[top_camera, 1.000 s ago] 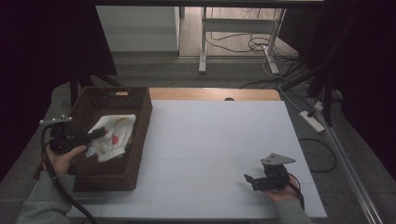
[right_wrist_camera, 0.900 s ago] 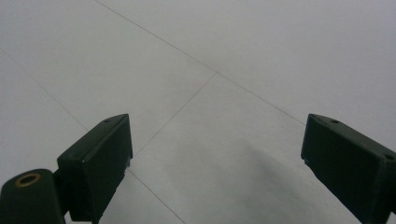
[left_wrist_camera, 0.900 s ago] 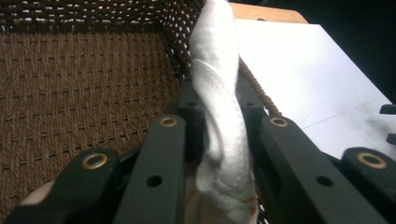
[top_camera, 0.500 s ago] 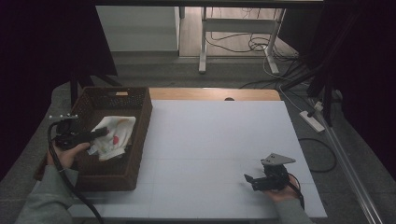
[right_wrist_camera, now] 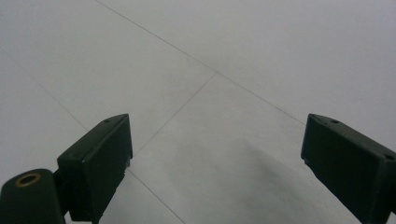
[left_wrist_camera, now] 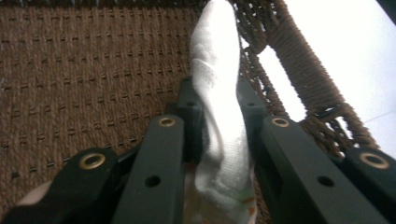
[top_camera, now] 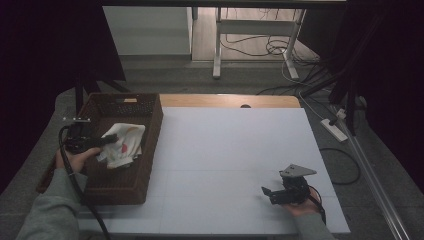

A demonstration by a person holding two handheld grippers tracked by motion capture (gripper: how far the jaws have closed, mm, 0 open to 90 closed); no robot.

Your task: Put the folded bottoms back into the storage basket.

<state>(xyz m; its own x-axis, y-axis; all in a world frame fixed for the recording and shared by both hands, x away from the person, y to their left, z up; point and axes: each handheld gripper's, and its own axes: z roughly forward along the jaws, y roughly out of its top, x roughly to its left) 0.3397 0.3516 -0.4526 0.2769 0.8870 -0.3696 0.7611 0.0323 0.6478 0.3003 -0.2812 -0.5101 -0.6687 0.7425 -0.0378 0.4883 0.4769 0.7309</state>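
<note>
The crumpled white cloth with red and orange marks (top_camera: 121, 144) lies inside the dark brown woven rectangular basket (top_camera: 145, 107), which stands at the left edge of the pale grey surface (top_camera: 230, 150); from the high view the cloth spreads over the basket's middle, its left end bunched at the left gripper (top_camera: 109, 139), which the person's left hand (top_camera: 75, 159) holds in over the basket's left wall; the left gripper view brings what the high view cannot: a thick fold of the cloth (left_wrist_camera: 219, 116) stands pinched between the two black fingers (left_wrist_camera: 163, 154), closed tight against it on both sides, with the woven basket floor behind and the basket's wall at the right, the pale surface beyond it; well apart, near the surface's front right corner, the right gripper (top_camera: 270, 192) rests in the person's right hand; the right gripper view shows its fingers (right_wrist_camera: 100, 161) spread wide with nothing between them, just bare surface.
</note>
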